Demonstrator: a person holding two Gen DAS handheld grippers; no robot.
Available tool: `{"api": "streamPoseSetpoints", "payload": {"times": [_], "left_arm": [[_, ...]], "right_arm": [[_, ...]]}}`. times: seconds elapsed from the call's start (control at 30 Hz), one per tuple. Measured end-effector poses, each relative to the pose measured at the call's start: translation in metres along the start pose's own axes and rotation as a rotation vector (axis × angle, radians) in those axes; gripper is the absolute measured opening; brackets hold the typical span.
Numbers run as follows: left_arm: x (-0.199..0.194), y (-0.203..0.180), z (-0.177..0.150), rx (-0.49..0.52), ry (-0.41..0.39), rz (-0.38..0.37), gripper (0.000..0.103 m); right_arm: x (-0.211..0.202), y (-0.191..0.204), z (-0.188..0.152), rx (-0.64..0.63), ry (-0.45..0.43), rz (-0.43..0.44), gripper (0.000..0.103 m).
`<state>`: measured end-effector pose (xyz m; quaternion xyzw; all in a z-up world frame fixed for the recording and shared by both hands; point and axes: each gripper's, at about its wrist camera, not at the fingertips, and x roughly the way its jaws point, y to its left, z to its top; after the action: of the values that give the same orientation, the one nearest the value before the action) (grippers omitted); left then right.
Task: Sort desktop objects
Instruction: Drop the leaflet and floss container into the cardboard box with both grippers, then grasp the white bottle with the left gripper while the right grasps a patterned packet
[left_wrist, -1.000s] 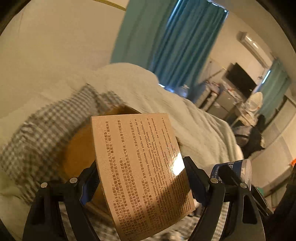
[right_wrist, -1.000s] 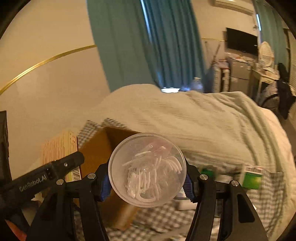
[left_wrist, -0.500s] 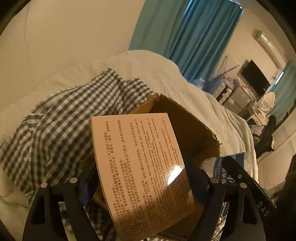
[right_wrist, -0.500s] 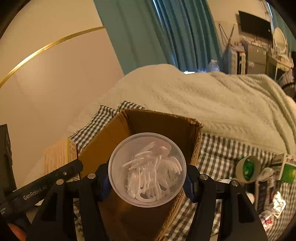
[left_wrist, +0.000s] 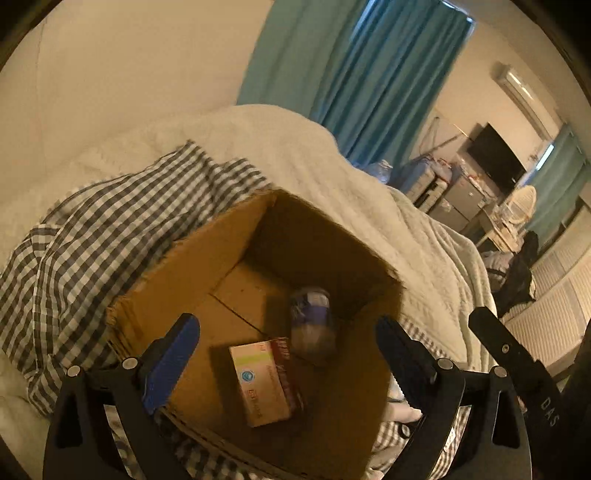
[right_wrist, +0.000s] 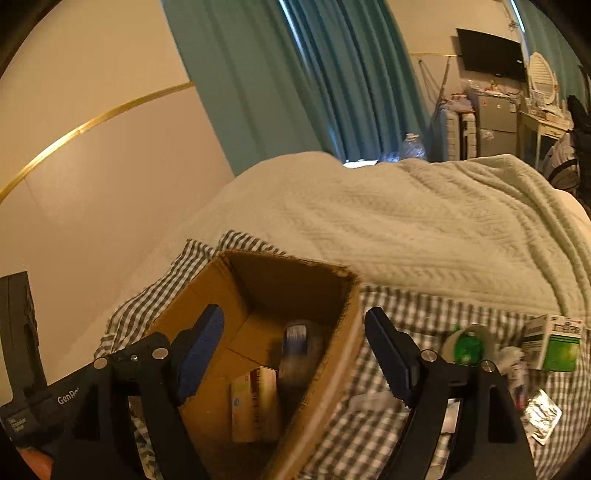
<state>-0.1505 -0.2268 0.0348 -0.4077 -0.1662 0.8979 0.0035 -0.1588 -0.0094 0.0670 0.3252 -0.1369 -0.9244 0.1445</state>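
An open cardboard carton sits on a checked cloth. On its floor lie a tan medicine box and a clear round tub with a blue label. My left gripper hangs over the carton's near edge. Its jaws are opening and nothing is pressed between its blue pads. From the right wrist the same carton shows the tub and the medicine box inside. My right gripper hovers above them. Its jaws are opening too, and they hold nothing.
A checked cloth covers the bed, with a pale knitted blanket behind it. Right of the carton lie a green tape roll, a green-and-white box and a blister pack. The other gripper's body is at far left.
The tan medicine box has left my left gripper and the clear tub has left my right one. Both now lie in the carton. Both pairs of jaws stand wider and lower over the carton.
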Motion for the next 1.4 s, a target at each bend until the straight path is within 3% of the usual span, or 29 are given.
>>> {"api": "streamPoseSetpoints", "payload": {"times": [0.37,0.53,0.63,0.87,1.13,1.4], "left_arm": [[-0.003,-0.108,-0.064,0.197,0.038,-0.094,0.098],[0.015,-0.150,-0.105,0.282,0.088,-0.080,0.098],[0.034,-0.169,-0.130,0.324,0.131,-0.062,0.098],[0.087,-0.180,-0.164,0.338,0.228,-0.007,0.098],[0.132,-0.170,-0.173,0.343,0.247,0.062,0.098],[0.152,-0.172,-0.178,0.438,0.229,0.018,0.098]], "right_arm": [[-0.086,-0.081,-0.005,-0.004,-0.044,-0.181,0.078],[-0.112,-0.133,-0.023,0.009,-0.014,-0.281,0.078],[-0.116,-0.162,-0.037,0.040,0.016,-0.296,0.078],[-0.089,-0.197,-0.065,0.097,0.098,-0.276,0.078],[-0.019,-0.212,-0.095,0.118,0.208,-0.249,0.078],[0.030,-0.239,-0.111,0.172,0.270,-0.219,0.078]]}}
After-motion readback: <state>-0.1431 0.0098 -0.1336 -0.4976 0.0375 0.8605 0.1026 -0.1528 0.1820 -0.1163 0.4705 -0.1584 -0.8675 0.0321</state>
